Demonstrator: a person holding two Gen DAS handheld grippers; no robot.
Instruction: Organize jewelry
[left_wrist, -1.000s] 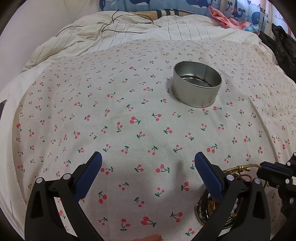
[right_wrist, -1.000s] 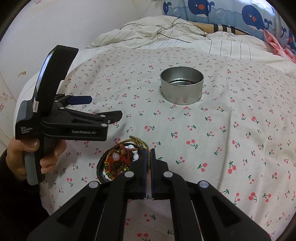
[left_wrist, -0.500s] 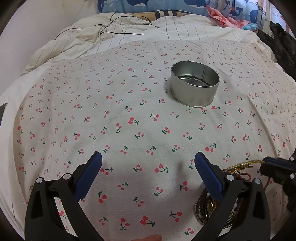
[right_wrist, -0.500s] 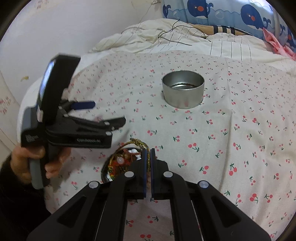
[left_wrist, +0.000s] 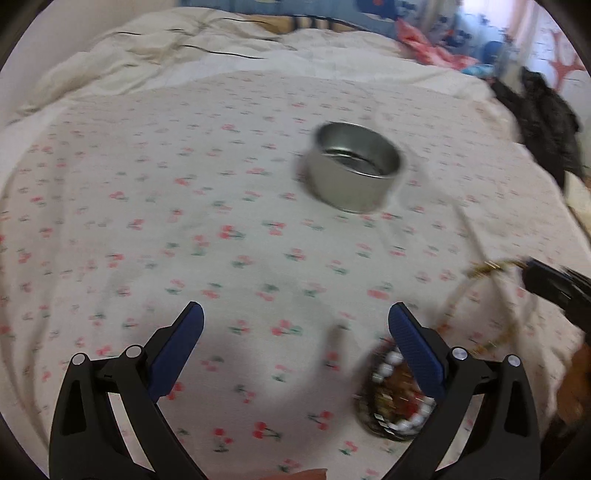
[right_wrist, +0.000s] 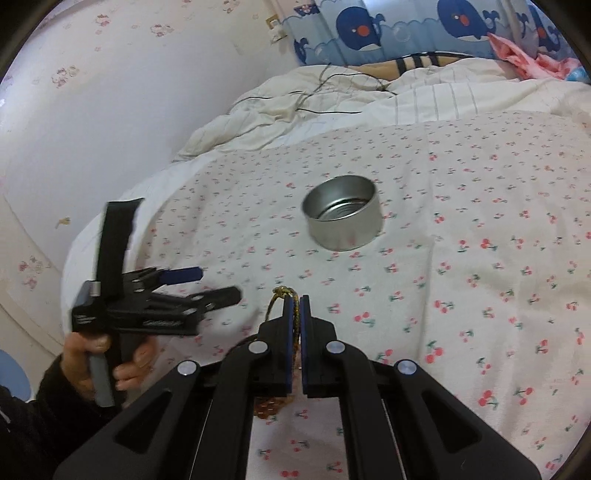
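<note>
the right gripper (right_wrist: 295, 306) is closed tight on a gold braided cord (right_wrist: 280, 295), whose knotted end shows just above the pads at about 11 o'clock of the fingertips. in the left wrist view the same cord (left_wrist: 480, 291) hangs as a blurred loop from the right gripper (left_wrist: 554, 284) at 3 o'clock, running down toward the jewelry pile (left_wrist: 395, 398) at 5 o'clock. whether the loop is fully free of the pile cannot be told through the blur. the pile lies on the cherry-print bedspread (left_wrist: 184, 221) just beside the left gripper's right finger and holds white beads, dark bands and gold pieces in a tangle. the left gripper (left_wrist: 295, 332) stands wide apart, holding nothing, above bare cloth. the round metal tin (right_wrist: 341, 212) sits upright at 12 o'clock of the right gripper, well apart from the pile, and its inside looks empty, though the left view is too smeared to confirm. judgement: the cord is light, limp and likely to swing or snag on neighbouring pieces, so the grip near the knot is sound, as the knot resists slipping through the pads. beaded strands in the pile would be smooth and prone to roll; take them across the string between beads. the soft bedding gives under pressure, so a press down risks pinching fabric.
</note>
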